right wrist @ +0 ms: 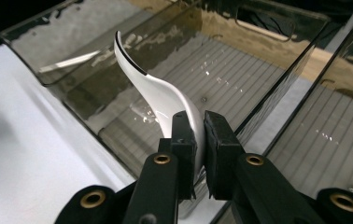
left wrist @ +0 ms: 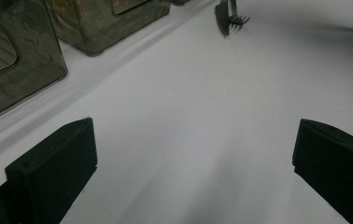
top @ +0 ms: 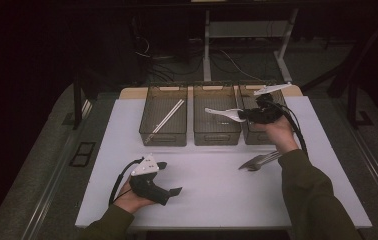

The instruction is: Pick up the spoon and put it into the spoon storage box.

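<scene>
I am carrying the white spoon (right wrist: 165,100) in my right claw (right wrist: 199,140), clamped tight, above the middle bin (top: 216,121). Chopsticks (top: 167,118) already lying in the left bin (top: 163,116). Forks (top: 260,160) still waiting on the tabletop (top: 217,190). Left claw (left wrist: 188,158) is resting wide, holding nothing.

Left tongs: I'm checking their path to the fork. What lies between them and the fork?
Nothing: the high view shows bare white table between the left tongs and the fork.
</scene>
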Tool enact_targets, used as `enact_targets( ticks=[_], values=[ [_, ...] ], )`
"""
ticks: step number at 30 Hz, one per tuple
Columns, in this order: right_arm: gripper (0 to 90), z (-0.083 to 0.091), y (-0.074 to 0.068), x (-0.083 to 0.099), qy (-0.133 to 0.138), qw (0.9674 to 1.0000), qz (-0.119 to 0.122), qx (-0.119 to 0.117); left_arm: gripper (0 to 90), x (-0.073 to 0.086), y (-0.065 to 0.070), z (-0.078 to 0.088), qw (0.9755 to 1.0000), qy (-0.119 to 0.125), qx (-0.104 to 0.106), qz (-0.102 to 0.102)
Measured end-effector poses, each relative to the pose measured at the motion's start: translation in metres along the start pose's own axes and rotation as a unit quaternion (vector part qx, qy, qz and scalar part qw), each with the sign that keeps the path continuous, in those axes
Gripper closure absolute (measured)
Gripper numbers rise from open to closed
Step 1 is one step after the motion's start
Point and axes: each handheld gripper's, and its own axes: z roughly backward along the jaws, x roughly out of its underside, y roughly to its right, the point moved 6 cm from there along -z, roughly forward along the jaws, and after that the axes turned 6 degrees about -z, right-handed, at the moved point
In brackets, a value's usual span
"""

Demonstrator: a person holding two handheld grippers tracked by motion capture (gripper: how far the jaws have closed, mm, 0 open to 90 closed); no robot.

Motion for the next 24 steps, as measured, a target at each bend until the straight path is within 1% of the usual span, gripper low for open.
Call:
enact_targets(
  ticks=[3,7,10,15,19,24],
  values=[
    [82.9,-0.012,-0.001,0.004,-0.011,0.9999,-0.006,0.001,0.0,0.0,0.0,0.0,1.0,0.001,0.001,0.0],
    [82.9,-0.026,-0.005,0.009,-0.028,0.9996,0.006,0.002,0.0,0.0,0.0,0.0,1.0,0.0,0.001,-0.002],
    [82.8,-0.032,-0.009,0.012,-0.036,0.9993,0.008,0.0,0.0,0.0,0.0,0.0,1.0,0.0,0.002,-0.001],
    [82.5,-0.038,-0.012,0.017,-0.05,0.9986,0.015,0.003,0.0,0.0,0.001,0.0,1.0,-0.001,0.002,-0.002],
    [81.7,-0.04,-0.015,0.022,-0.062,0.9979,0.021,-0.002,0.0,0.0,0.001,0.0,1.0,-0.003,0.002,-0.002],
    [74.8,-0.04,-0.016,0.025,-0.065,0.9976,0.02,-0.008,0.0,0.0,0.001,-0.001,1.0,-0.003,0.003,-0.003]
  ],
)
